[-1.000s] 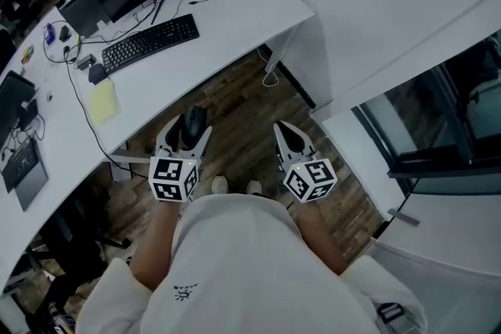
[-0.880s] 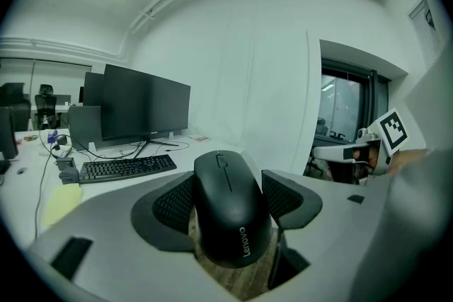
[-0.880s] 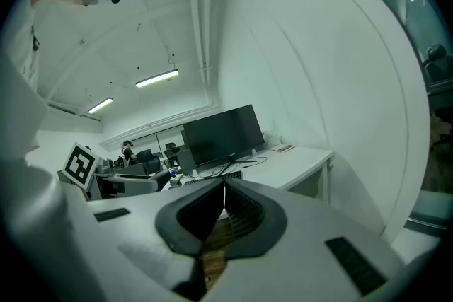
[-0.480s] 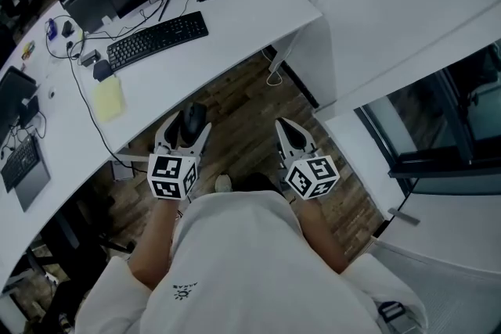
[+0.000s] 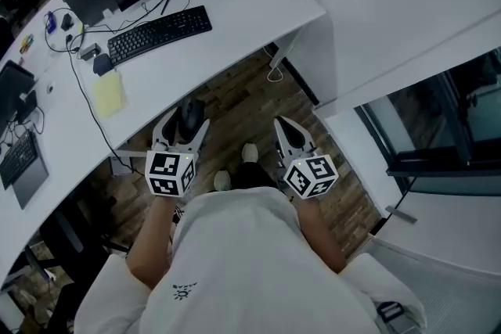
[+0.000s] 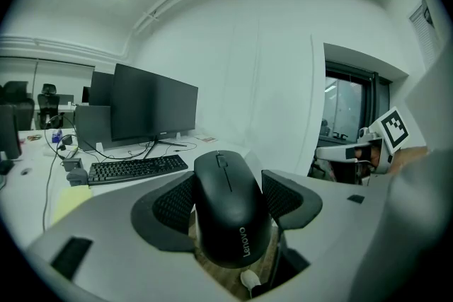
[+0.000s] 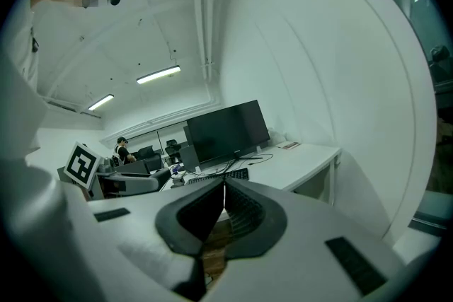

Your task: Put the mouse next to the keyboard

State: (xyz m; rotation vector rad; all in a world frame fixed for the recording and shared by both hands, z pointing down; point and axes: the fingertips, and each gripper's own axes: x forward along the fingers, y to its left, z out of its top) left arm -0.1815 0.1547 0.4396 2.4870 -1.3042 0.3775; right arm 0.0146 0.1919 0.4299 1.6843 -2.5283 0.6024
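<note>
Our left gripper (image 5: 186, 121) clamps the mouse (image 6: 230, 216); our right gripper (image 5: 288, 133) is clenched, empty. We should carry it level and set it gently beside the keyboard (image 5: 160, 34).

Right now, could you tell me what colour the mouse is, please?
Black; the mouse shows best in the left gripper view.

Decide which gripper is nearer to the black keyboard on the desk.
Left. The left gripper, holding the mouse, is over the floor just short of the desk edge facing the keyboard; the right gripper, empty, is farther off beside it.
</note>
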